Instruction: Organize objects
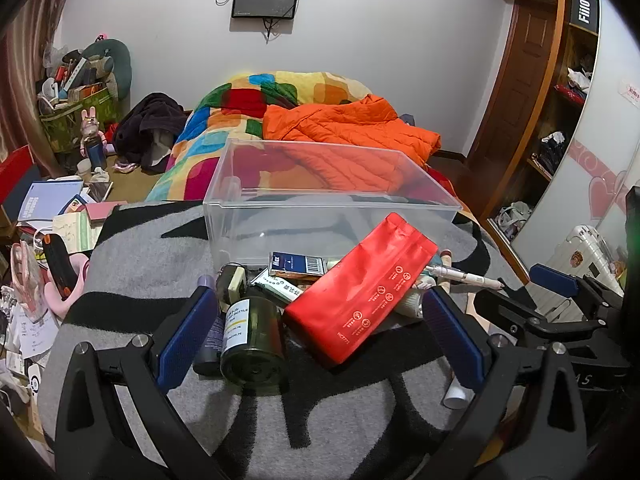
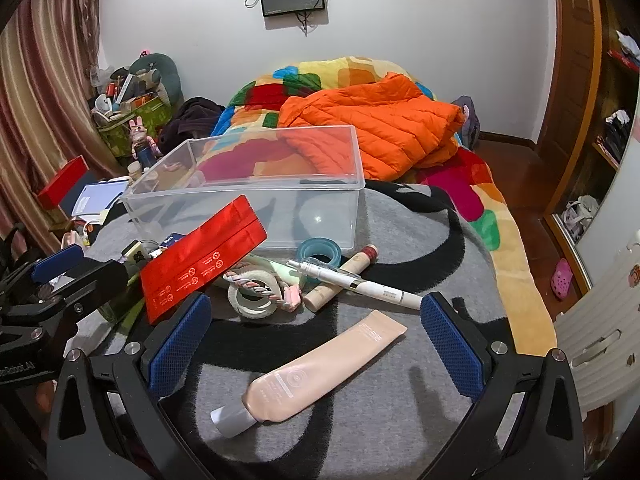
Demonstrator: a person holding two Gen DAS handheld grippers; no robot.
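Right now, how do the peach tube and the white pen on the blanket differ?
The peach tube is broad, flat and soft-looking with a grey cap; the white pen is thin and rigid with a clear end. The tube lies alone between the right gripper's open jaws; the pen rests across a tan stick in the clutter. Both lie flat, outside the clear bin.
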